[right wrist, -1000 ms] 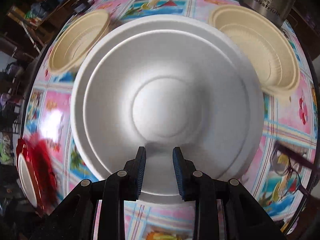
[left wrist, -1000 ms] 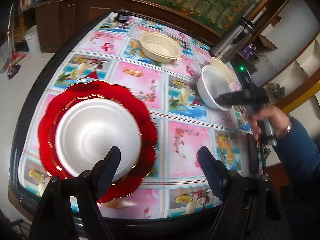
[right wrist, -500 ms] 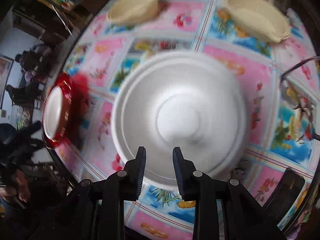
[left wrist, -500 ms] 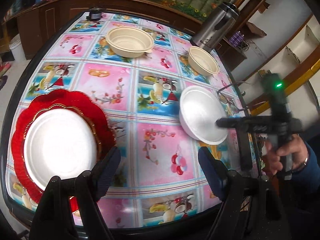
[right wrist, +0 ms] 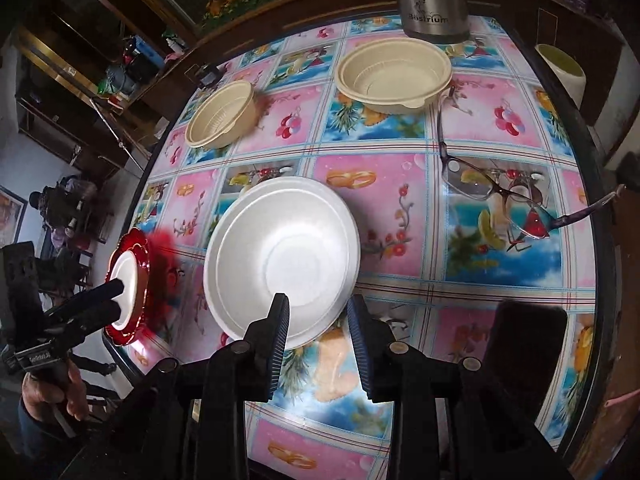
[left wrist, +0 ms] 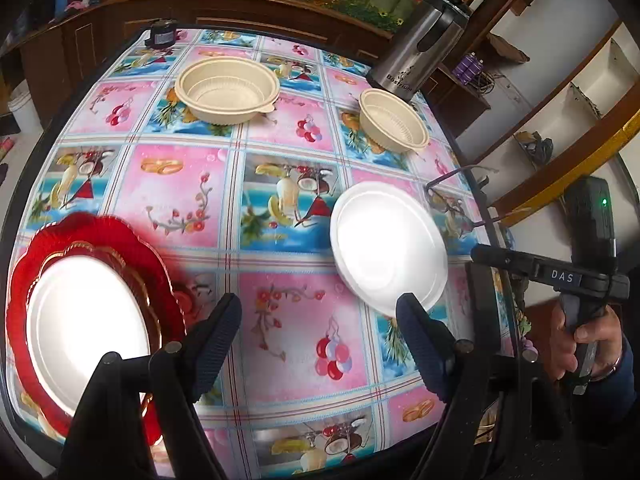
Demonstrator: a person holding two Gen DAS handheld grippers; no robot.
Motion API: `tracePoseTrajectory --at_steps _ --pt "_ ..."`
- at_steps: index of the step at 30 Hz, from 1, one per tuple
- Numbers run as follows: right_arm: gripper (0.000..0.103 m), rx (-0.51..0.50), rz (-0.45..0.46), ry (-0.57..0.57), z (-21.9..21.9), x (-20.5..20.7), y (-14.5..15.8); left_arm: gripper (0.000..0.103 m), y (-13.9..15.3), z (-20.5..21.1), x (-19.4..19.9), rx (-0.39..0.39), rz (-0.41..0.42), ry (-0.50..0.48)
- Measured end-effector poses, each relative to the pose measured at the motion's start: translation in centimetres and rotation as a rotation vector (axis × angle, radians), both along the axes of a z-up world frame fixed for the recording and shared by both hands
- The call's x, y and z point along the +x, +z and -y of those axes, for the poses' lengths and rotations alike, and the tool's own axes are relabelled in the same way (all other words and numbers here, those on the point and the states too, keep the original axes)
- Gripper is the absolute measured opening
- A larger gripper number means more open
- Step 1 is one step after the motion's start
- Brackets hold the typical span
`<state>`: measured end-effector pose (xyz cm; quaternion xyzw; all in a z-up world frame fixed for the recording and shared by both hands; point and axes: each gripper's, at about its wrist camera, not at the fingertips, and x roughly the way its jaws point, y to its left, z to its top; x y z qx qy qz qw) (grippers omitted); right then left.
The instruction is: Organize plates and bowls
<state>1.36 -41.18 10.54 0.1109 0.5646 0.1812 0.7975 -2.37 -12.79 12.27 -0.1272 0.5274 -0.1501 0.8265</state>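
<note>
The right tongs [right wrist: 318, 330], jaws just easing apart and empty, sit beside the released white foam bowl [right wrist: 282, 260] on the counter [right wrist: 400, 184]. Left tongs [left wrist: 320, 342] gape empty. Next, probably, a beige plastic bowl [right wrist: 394, 74].

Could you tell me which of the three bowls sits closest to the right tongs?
The white bowl, just ahead of the right tongs; both beige bowls sit farther back.

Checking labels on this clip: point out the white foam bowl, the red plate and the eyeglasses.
white foam bowl [right wrist: 280, 256]: right wrist view, inner floor.
red plate [left wrist: 160, 276]: left wrist view, scalloped rim.
eyeglasses [right wrist: 468, 178]: right wrist view, lens.
</note>
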Motion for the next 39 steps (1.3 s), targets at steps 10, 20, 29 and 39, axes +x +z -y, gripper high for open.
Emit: tracePoseTrajectory --at_steps 10,20,29,39 --pt "0.055 0.073 0.081 0.047 -8.3 9.2 3.6 0.079 3.6 -5.8 3.5 0.035 0.050 0.069" --pt "0.055 -0.002 -0.065 -0.077 -16.5 22.6 -4.3 0.079 2.5 -11.5 4.5 -0.018 0.022 0.110" --pt "0.014 -0.015 -0.136 -0.025 -19.0 24.3 -6.8 0.079 1.0 -13.8 5.5 -0.033 -0.007 0.111" --pt "0.012 -0.134 -0.221 0.220 -17.2 17.5 -5.9 0.079 -1.4 -11.4 11.0 0.028 -0.065 0.079"
